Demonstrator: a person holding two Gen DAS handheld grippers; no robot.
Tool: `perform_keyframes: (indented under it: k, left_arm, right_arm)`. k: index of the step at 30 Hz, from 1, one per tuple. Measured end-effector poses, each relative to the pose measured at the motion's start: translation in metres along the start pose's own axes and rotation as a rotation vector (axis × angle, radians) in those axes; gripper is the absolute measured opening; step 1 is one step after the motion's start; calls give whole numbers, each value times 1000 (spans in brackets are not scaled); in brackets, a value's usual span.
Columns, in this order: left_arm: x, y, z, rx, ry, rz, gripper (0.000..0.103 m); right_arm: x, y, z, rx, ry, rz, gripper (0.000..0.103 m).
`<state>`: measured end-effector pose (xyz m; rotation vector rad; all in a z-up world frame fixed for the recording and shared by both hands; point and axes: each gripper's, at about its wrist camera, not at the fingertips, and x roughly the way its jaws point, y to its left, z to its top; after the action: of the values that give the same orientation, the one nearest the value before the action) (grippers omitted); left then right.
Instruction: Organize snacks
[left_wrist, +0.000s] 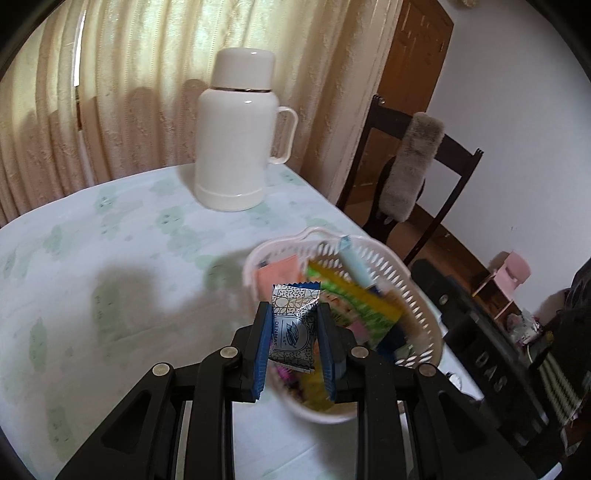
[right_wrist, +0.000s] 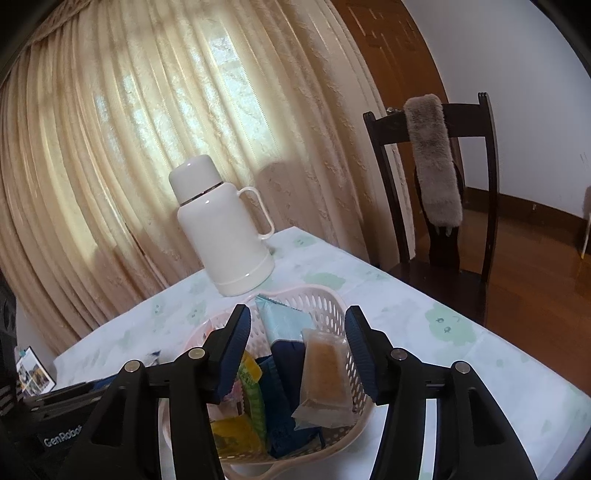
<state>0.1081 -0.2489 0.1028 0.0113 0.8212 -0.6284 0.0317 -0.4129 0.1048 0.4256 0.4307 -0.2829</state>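
A silver-and-blue patterned snack packet (left_wrist: 291, 328) stands upright between the blue pads of my left gripper (left_wrist: 293, 310), which is shut on it, just above the near-left rim of a white perforated basket (left_wrist: 406, 295). The basket holds several wrapped snacks, among them green, yellow, orange and light blue ones. In the right wrist view my right gripper (right_wrist: 298, 312) hangs open over the same basket (right_wrist: 325, 295). A clear-wrapped brown snack (right_wrist: 325, 373) leans on the basket's right wall below the right finger, with no pad pressing on it.
A tall white thermos jug (left_wrist: 236, 140) (right_wrist: 225, 232) stands at the table's far corner by the curtain. The table (left_wrist: 110, 240) has a pale green-patterned cloth. A dark wooden chair (right_wrist: 443, 184) with a grey furry strip stands to the right of the table.
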Motion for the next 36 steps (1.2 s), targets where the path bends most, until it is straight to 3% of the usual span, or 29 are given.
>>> perform_keyframes:
  k: [1,2,3,5,14,24,36]
  left_arm:
    - [2,-3,2,-1,-1,-12,24]
    - [3,-4,3,-5,-2,-18,35]
    - [3,-4,3,-13,-3,-23,52]
    - [2,0,4,-45,-22,-21,63]
    - [-1,14,-2,-88,-16,18,64]
    - [-16,28,-18,-100,-53,154,70]
    - [-33,35,-44,-97,-80,255,74]
  right_arm:
    - [0,-1,0,3,-1,1,56]
    - [0,-2,1,6,-2,0,56]
    - [0,-3,1,11,-4,0,56]
    - [-1,-6,3,24,-8,-7,57]
    - [-2,-13,3,51,-6,-18,60]
    - [-1,-13,3,50,-3,-29,64]
    - [-4,-6,-2,9,-34,-60,67]
